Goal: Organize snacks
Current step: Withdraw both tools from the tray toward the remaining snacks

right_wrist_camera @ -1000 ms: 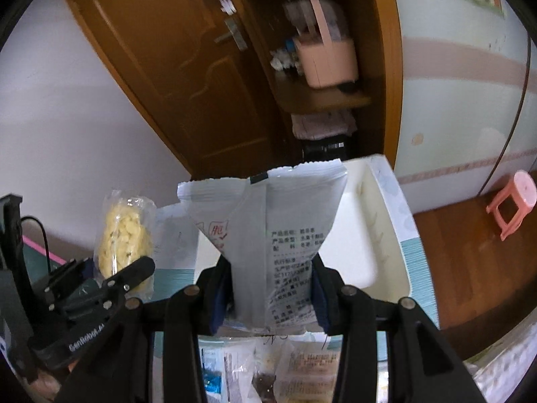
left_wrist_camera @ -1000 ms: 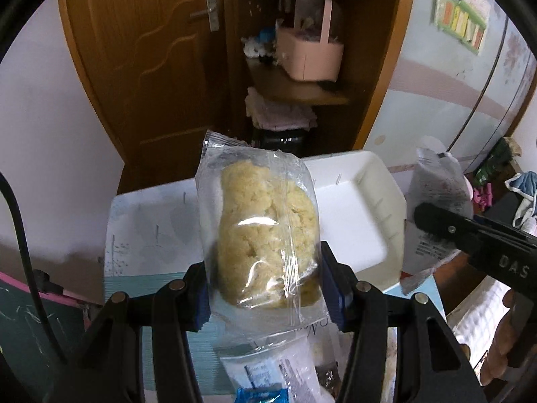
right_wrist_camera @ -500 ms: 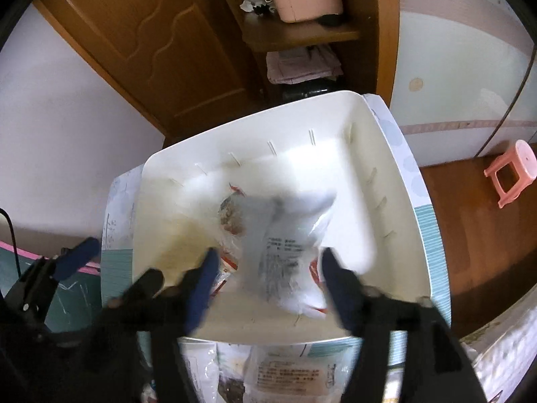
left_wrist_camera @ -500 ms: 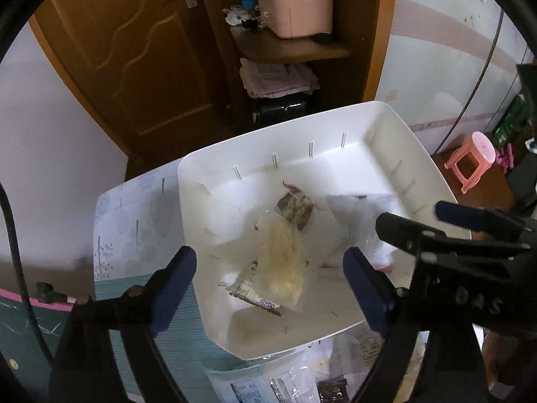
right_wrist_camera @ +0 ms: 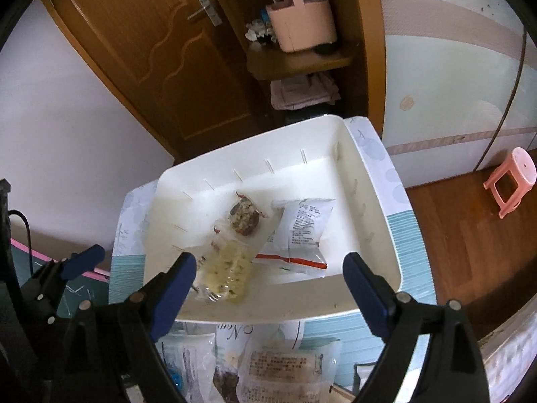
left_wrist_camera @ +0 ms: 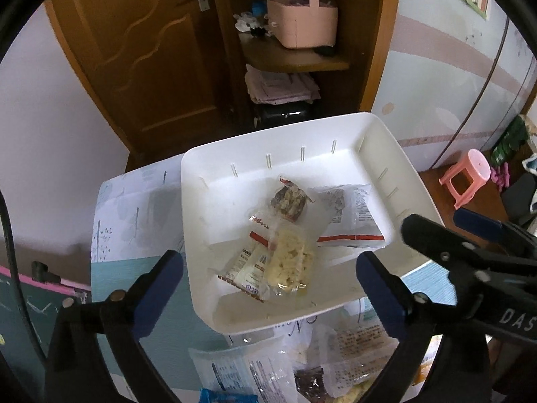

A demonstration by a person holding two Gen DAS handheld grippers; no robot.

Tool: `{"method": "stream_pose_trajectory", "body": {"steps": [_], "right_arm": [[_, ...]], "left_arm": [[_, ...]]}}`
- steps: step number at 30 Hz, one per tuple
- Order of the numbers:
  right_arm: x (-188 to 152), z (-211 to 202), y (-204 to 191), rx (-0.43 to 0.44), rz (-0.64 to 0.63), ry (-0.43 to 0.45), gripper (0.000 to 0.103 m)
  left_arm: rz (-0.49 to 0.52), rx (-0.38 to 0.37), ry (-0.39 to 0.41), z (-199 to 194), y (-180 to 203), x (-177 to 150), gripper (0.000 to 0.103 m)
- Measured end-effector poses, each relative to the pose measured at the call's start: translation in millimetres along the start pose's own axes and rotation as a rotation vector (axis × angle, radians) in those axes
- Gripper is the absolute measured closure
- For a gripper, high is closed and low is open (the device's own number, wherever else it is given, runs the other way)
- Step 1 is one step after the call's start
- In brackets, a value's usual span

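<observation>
A white tray [left_wrist_camera: 208, 174] [right_wrist_camera: 379, 241] sits on the table and holds several snack packets. My left gripper [left_wrist_camera: 265, 262] hangs over its near side, its jaws opening with nothing between the pads. Below it in the tray lies a clear packet of yellow puffed snack [left_wrist_camera: 290, 262] [right_wrist_camera: 228, 268]. My right gripper [right_wrist_camera: 268, 262] is also above the tray, jaws opening and empty. A white packet with a red stripe [right_wrist_camera: 302, 231] [left_wrist_camera: 349, 215] lies under it. A dark nut snack [left_wrist_camera: 290, 199] [right_wrist_camera: 245, 216] rests further back in the tray.
Several loose snack packets [left_wrist_camera: 268, 369] [right_wrist_camera: 278, 366] lie on the patterned tablecloth in front of the tray. Beyond the table are a wooden door, a shelf with a pink basket [left_wrist_camera: 302, 23] and a pink stool [left_wrist_camera: 466, 174] on the floor.
Both grippers let go of their packets, which dropped into the tray. The jaws spread wide and both grippers came down closer over the tray.
</observation>
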State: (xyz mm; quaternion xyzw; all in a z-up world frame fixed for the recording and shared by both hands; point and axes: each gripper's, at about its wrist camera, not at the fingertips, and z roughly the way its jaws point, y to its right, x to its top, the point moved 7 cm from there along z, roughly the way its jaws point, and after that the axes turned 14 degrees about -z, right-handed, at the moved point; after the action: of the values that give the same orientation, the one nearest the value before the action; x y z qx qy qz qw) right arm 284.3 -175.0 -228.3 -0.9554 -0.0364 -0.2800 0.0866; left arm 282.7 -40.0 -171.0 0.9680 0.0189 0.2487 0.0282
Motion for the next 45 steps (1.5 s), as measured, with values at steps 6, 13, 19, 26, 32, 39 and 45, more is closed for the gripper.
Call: {"method": "stream_pose_trajectory", "body": {"steps": [6,13,19,26,32,39,45], "right_arm": [[-6.3,-26.8,2.3,-0.005,-0.008,0.049,0.013],[-18.2,-57.1,2.4,-0.013,-0.005,0.087,0.013],[-30.5,-86.5,-6.3,-0.018,-0.018,0.127,0.013],[-45.9,-121.4,-17.1,-0.046,-0.021,0.179,0.013],[-65.1,-137.8,-24.5,-0.064,-0.007,0.179,0.013],[-89.6,-145.5,-33.4,-0.098,-0.01,0.16,0.013],[-117.4,-146.9,-35.7,-0.145,-0.018,0.125,0.013]], "left_arm": [[-0.043,-0.027,0.01,-23.8,-8.3,-10.9,0.0],[-0.068,-0.05,0.044,-57.4,-16.3,-16.4,0.0],[-0.069,-0.075,0.084,-83.9,-20.4,-17.2,0.0],[-0.056,-0.113,0.122,-108.2,-23.2,-25.8,0.0],[-0.051,-0.153,0.129,-122.8,-30.6,-39.4,0.0],[-0.016,-0.16,0.129,-130.1,-45.5,-63.7,0.0],[0.03,-0.165,0.08,-120.7,-53.7,-95.7,0.0]]}}
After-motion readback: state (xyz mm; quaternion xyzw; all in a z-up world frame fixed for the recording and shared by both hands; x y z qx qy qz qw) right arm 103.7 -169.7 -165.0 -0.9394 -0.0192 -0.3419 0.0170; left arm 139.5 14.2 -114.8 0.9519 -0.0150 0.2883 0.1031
